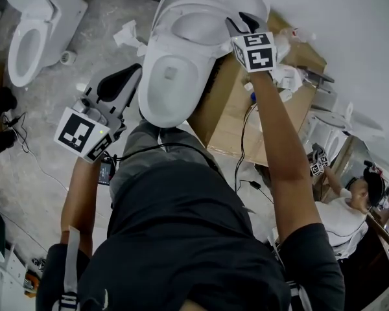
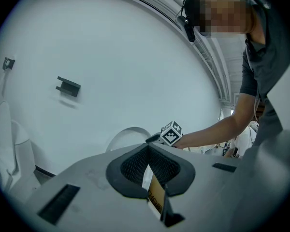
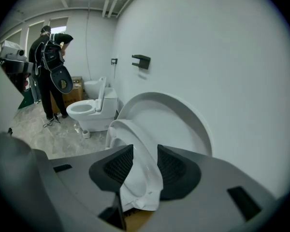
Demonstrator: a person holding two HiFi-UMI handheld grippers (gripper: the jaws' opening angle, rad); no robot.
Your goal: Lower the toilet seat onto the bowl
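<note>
Left gripper (image 1: 126,76), jaws closed and empty, hangs beside the bowl (image 1: 172,86). The raised toilet seat (image 3: 137,149), tilted just off the lid (image 3: 183,124), sits between the right gripper's (image 1: 241,22) wide jaws. The next move likely calls for pinching the rim and swinging it down. No brand reads; 1 tag's (image 2: 154,192) print is too small.

Against the wall (image 3: 222,57), at the floor's (image 1: 45,148) far edge: toilet bowl (image 1: 172,89), seat (image 3: 135,153) tilted up over it, lid (image 3: 176,124) behind the seat. Just left of the bowl, left gripper (image 1: 133,73). Right gripper (image 1: 241,23) astride the seat's rim. Cardboard box (image 1: 230,118) right of the bowl. Second toilet (image 1: 32,37) near the floor's far left corner.
</note>
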